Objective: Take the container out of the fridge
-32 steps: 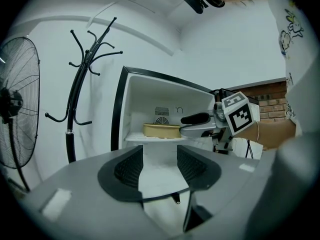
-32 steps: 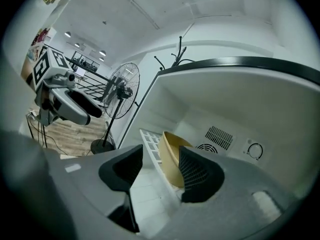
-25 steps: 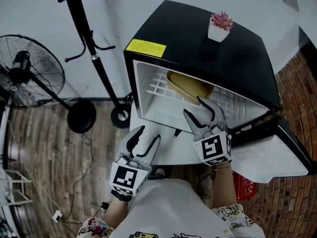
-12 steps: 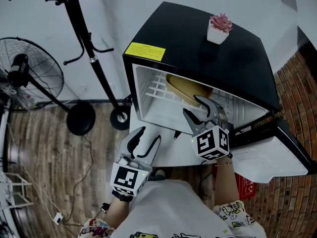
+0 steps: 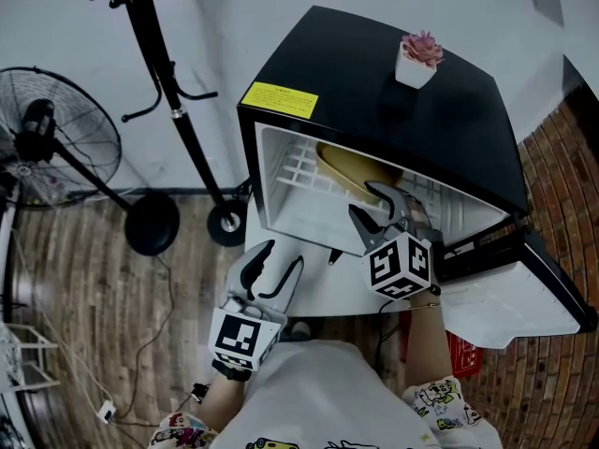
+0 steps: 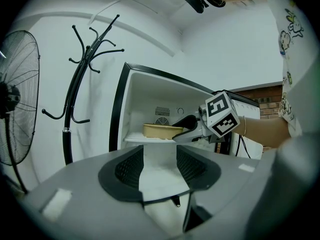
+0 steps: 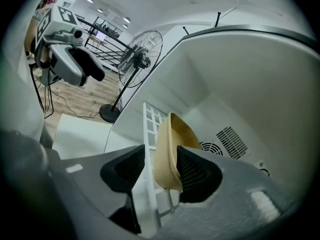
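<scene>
A small black fridge stands open, and a shallow tan container lies on its white wire shelf. My right gripper reaches into the cavity, and its jaws are closing around the container's near rim. One pad sits inside the rim, while the other stands a little apart on the outside. My left gripper hangs open and empty in front of the fridge, lower left of the opening. In the left gripper view the container shows with the right gripper at it.
The fridge door swings open to the right. A pink potted plant sits on the fridge top. A black coat stand and a floor fan stand to the left on the wooden floor. A red object lies below the door.
My right gripper has pushed a little deeper into the fridge, up to the container's rim. The left gripper has stayed where it was.
</scene>
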The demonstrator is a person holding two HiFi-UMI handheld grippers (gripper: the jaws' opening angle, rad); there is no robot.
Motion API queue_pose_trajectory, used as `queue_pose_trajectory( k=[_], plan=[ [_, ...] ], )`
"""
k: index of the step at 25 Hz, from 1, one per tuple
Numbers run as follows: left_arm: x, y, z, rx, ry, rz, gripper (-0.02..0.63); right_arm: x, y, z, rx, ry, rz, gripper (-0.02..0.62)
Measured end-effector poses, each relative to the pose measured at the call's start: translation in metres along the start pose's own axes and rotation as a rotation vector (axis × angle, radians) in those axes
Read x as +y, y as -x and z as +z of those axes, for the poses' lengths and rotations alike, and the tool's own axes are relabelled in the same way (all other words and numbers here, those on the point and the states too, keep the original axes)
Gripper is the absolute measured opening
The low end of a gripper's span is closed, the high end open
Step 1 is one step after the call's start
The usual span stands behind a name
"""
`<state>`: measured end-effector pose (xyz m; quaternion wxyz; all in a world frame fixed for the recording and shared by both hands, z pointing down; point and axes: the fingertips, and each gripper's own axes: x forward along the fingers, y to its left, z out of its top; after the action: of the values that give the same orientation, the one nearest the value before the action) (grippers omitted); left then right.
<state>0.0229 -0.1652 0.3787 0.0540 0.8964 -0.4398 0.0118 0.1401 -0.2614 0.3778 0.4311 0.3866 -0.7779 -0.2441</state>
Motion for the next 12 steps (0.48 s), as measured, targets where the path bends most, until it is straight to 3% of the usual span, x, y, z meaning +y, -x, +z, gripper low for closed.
queue_pose_trajectory(
  k=[12],
  plan=[
    [0.003, 0.0021, -0.0023, -0.011, 0.005, 0.009, 0.198, -0.0074, 0.0, -0.0021, 0.04, 0.055, -0.012, 0.099]
  ],
)
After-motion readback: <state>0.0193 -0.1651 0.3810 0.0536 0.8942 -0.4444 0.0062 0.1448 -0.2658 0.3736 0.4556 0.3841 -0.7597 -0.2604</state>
